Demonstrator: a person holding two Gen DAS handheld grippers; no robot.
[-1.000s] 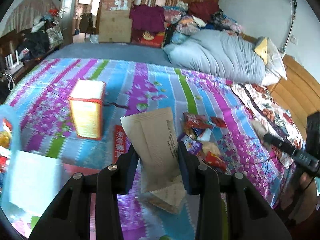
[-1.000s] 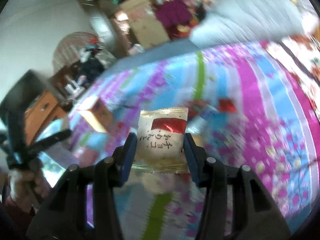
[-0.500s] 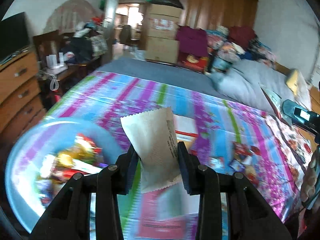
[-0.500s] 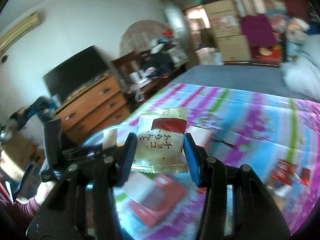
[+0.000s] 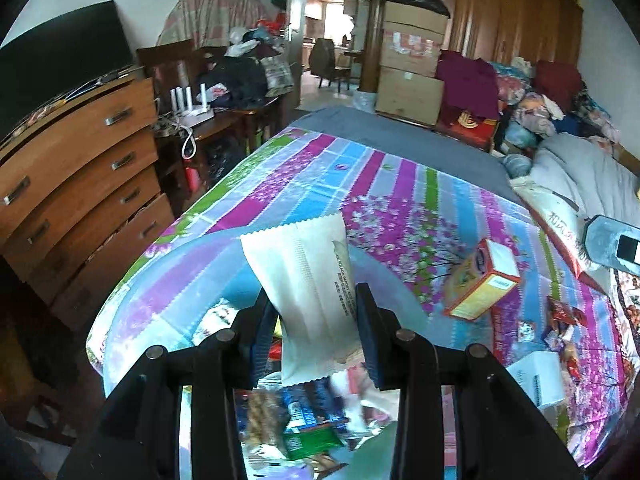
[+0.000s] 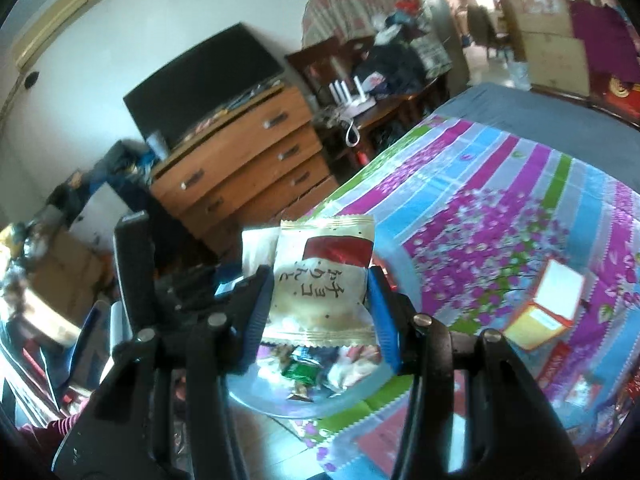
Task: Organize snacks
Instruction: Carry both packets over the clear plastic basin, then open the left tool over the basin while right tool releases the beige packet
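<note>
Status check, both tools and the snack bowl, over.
Left tool shut on plain white packet. Right tool shut on red-labelled packet. Both above blue bowl. Nothing blocking.

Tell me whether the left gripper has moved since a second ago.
Yes. The left gripper, shut on the plain white snack packet, swung left from the loose snacks to above the pale blue plastic bowl, towards the wooden dresser.

I read both wrist views as daylit and fairly bright, with the strongest light from the doorway [image 5: 332, 16] at 12 o'clock, blown out in the right view. Black vignette rings each frame; straight lines bow hard near the rims. Snacks in the blue bowl [image 6: 360, 396] at 6 o'clock smear with motion blur. Shadows are soft; colours look washed.
</note>
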